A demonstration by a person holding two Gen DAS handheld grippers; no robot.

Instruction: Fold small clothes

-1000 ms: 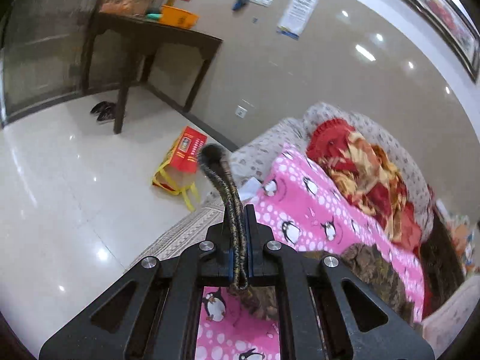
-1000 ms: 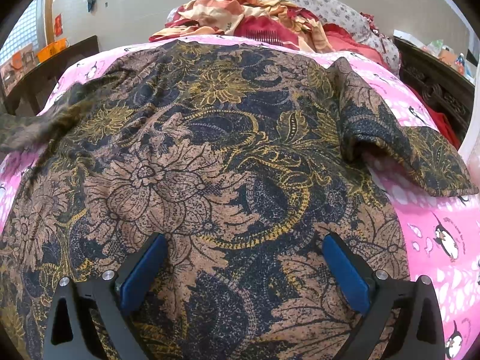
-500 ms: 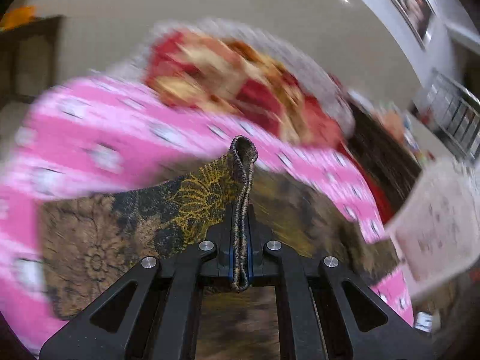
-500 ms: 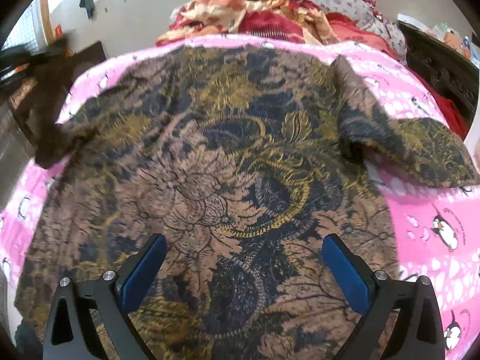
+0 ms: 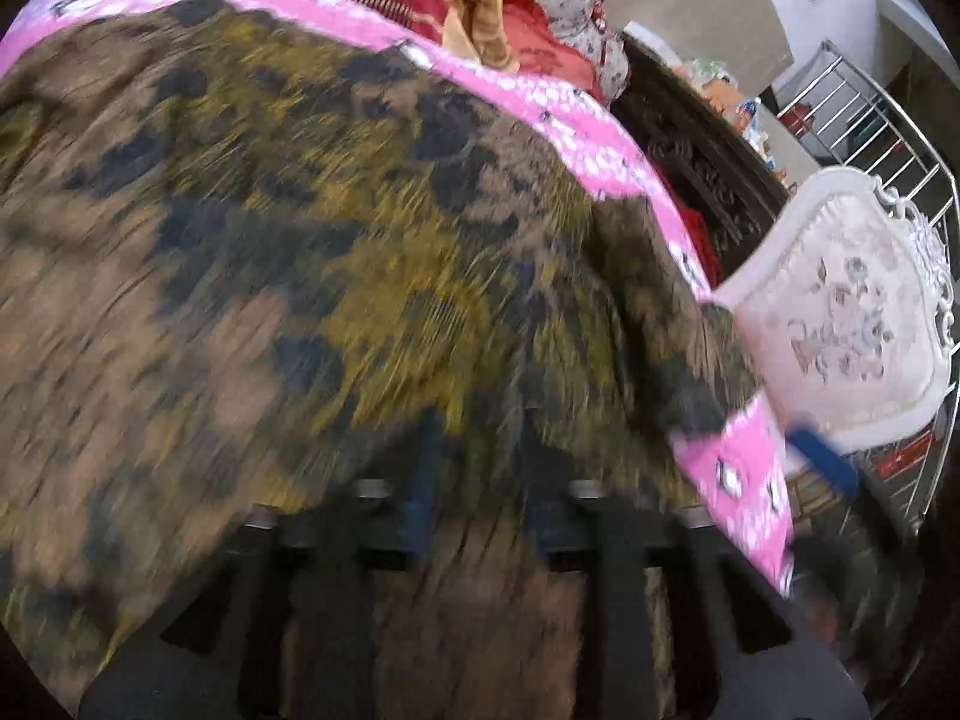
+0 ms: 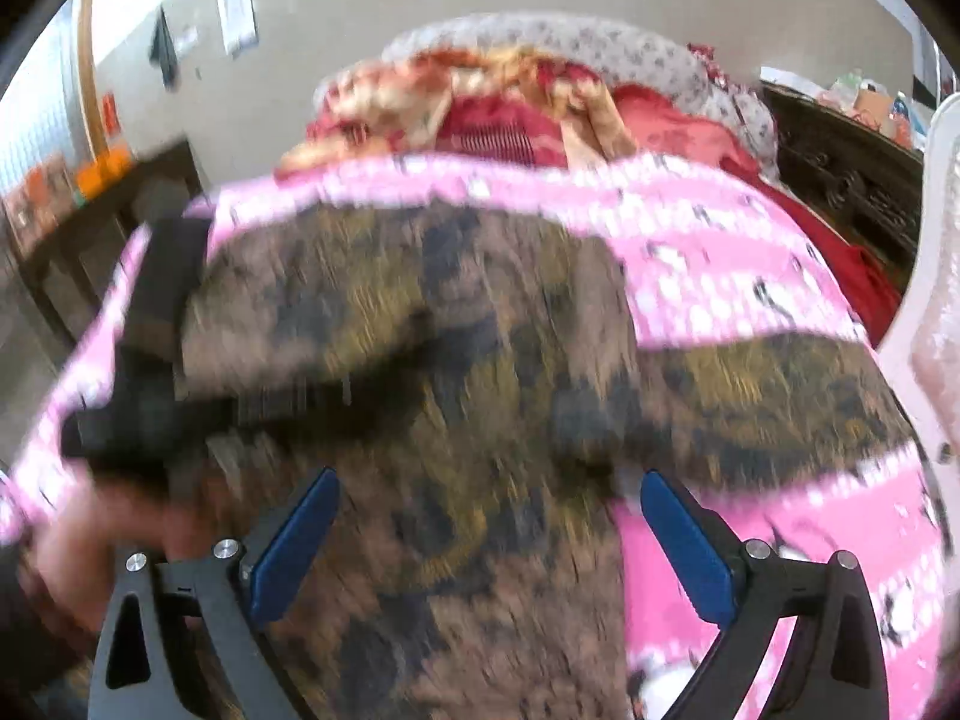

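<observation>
Patterned shirt (image 6: 480,360) on pink bedspread (image 6: 720,264)

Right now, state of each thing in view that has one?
Shirt: spread on the pink blanket, left sleeve folded in across the body, right sleeve out flat.
Pink blanket: laid flat under the shirt.
Left hand-held gripper: jaws opening, nothing clearly pinched; view blurred.
Right hand-held gripper: open wide above the shirt, holding nothing.
</observation>
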